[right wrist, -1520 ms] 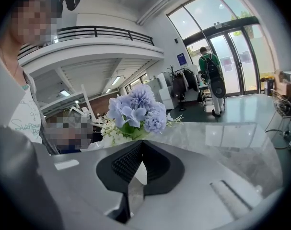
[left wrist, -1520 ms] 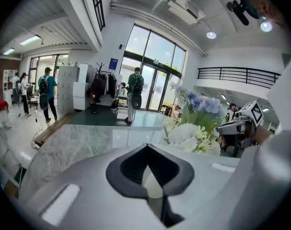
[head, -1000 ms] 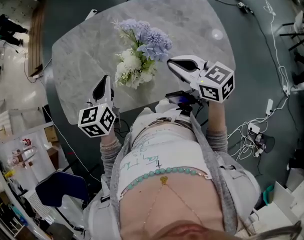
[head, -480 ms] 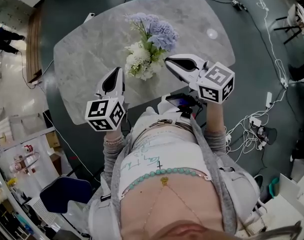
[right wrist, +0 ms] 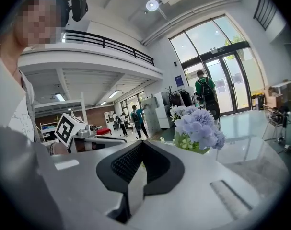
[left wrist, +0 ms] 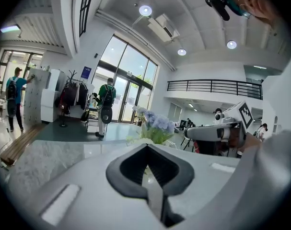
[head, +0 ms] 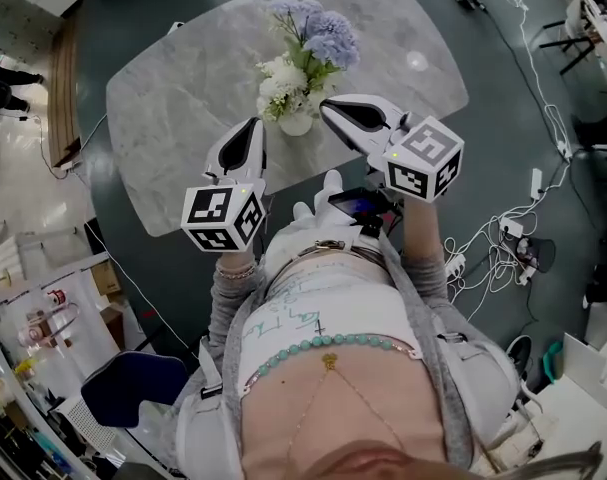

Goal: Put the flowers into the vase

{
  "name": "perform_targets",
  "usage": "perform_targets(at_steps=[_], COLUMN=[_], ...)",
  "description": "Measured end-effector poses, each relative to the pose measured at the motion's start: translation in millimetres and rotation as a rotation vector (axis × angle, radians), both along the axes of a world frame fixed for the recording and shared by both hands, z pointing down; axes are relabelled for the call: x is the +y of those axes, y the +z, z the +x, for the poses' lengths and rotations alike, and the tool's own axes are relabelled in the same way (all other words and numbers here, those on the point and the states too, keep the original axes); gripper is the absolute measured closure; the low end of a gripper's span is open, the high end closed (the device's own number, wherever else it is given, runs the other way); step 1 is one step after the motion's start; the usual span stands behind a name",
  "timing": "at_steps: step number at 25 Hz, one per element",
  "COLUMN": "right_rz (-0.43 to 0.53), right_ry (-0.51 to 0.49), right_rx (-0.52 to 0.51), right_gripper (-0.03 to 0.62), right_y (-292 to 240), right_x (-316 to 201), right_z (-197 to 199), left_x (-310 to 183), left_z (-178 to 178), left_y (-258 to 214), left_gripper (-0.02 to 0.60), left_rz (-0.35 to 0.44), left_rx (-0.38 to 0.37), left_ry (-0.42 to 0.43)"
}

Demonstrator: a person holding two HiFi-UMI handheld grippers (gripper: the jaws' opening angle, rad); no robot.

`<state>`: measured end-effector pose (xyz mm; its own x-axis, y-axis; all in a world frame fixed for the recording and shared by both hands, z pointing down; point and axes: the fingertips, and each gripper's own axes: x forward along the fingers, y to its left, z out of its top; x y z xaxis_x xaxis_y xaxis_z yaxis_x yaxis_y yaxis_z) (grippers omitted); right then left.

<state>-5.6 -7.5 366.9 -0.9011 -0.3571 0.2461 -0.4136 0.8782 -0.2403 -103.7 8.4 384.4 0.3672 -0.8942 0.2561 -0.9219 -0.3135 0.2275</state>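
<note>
Okay, left side first: left gripper [head: 253, 126] is held above the near edge of the grey marble table [head: 173, 108]. Its jaws are pressed together at the tips, with nothing between them. Its marker cube [head: 223, 218] shows black-and-white square codes, no letters.

Centre: the flowers [head: 305, 58], blue hydrangea heads over white blooms and green leaves, stand upright in a small white vase [head: 296, 124]. The vase sits on the table near the person's edge, between the two gripper tips and apart from both.

Right: right gripper [head: 330, 108] hangs just beside the vase, jaws likewise closed tip to tip and empty. Its cube [head: 425, 158] carries the same kind of square codes.

Below, handwriting runs across the person's white shirt [head: 313, 308], too blurred to read. A blue wall sign [left wrist: 86, 72] by the glass doors is too small to read.
</note>
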Motion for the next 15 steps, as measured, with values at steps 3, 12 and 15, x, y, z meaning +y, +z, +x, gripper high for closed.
perform_targets(at_steps=[3,12,15], right_rz=[-0.001,-0.004,0.010], right_ry=[0.016,-0.027,-0.071], right_rx=[-0.025,-0.078,-0.106], right_gripper=[0.569,0.569,0.569], right_y=[1,-2,-5], right_x=[10,26,23], right_z=[0,-10,-12], left_x=[11,31,26], left_z=[7,23,29], left_y=[-3,-9,-9], left_gripper=[0.581,0.581,0.581], left_rz=[0.019,0.032,0.025], left_rx=[0.000,0.009,0.007], left_ry=[0.013,-0.005,-0.021])
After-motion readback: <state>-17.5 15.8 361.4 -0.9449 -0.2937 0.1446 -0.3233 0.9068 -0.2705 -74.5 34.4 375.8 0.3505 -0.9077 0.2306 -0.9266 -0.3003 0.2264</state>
